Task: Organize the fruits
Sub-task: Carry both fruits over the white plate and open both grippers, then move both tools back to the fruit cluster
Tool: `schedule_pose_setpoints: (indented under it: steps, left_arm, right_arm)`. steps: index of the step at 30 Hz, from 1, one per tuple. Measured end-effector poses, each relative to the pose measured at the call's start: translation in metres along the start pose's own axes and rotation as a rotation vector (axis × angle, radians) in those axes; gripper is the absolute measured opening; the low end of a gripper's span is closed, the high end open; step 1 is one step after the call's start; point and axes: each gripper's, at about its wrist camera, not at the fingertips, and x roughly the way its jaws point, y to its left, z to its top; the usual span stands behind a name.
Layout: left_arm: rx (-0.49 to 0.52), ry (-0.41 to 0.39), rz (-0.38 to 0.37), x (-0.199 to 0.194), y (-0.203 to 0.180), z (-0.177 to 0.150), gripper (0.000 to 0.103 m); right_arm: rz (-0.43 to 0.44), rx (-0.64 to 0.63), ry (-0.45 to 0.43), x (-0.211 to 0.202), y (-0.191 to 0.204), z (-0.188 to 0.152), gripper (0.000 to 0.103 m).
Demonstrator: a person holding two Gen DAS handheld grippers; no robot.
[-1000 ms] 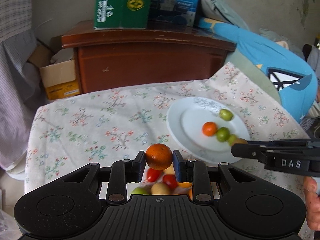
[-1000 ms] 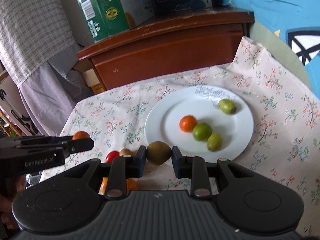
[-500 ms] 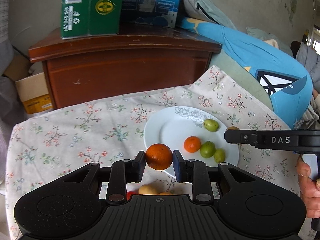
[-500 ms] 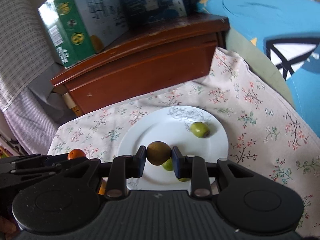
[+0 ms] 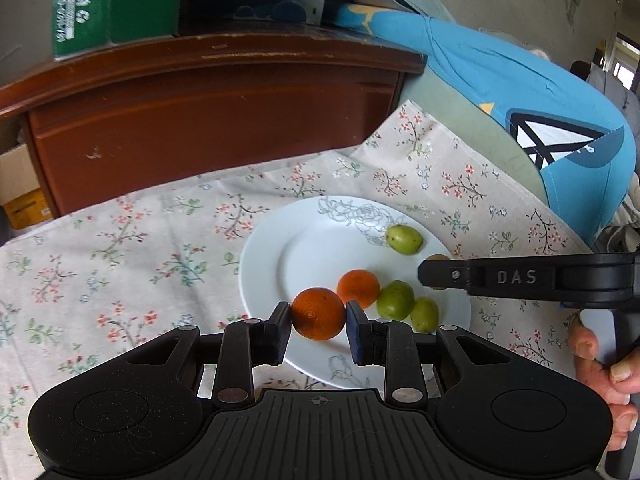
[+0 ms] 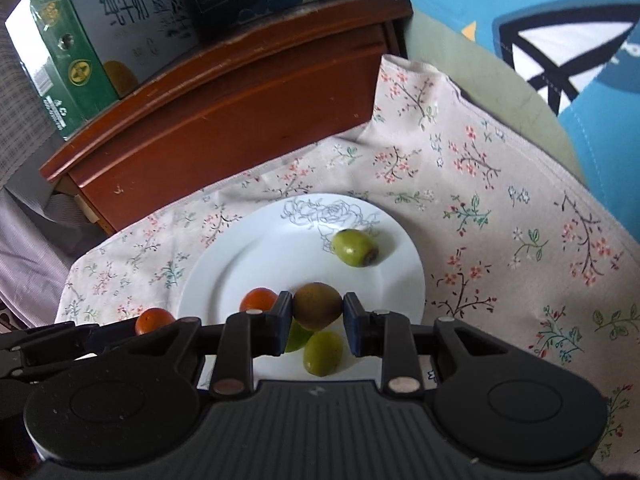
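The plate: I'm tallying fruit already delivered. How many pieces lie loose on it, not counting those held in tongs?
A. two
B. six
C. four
C: on the plate lie one orange fruit and three green fruits.

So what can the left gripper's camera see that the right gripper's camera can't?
Only the left wrist view shows the hand holding the right gripper, and the cardboard box by the cabinet.
Only the right wrist view shows the brownish fruit whole, clamped in the right gripper, and the white side of the green carton.
Both show the white plate, the green fruits, two oranges and the flowered cloth.
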Motion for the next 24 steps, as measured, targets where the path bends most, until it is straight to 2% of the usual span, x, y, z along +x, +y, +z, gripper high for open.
schedule_pose_setpoints:
  steps: [5, 7, 9, 14, 19, 24]
  left_arm:
    - [-0.003, 0.0, -0.018, 0.005, -0.005, 0.002, 0.029]
    - [-0.003, -0.007, -0.012, 0.002, -0.007, 0.003, 0.037]
    - [-0.005, -0.026, 0.012, -0.004, -0.008, 0.006, 0.055]
    - [0.007, -0.074, 0.059, -0.027, -0.006, 0.012, 0.071]
    - [-0.037, -0.091, 0.065, -0.051, 0.007, 0.015, 0.074]
    - [-0.029, -0.097, 0.1, -0.071, 0.013, 0.008, 0.078]
  right_arm:
    - [-0.006, 0.037, 0.002, 0.004, -0.005, 0.001, 0.031]
    - [-0.004, 0.051, -0.01, 0.003, -0.006, 0.003, 0.031]
    - [-0.002, 0.061, -0.018, 0.001, -0.007, 0.004, 0.031]
    - [0.015, 0.088, -0.038, -0.006, -0.008, 0.009, 0.031]
    - [0.041, 0.092, -0.051, -0.014, -0.007, 0.012, 0.031]
    - [0.057, 0.091, -0.042, -0.02, -0.003, 0.007, 0.032]
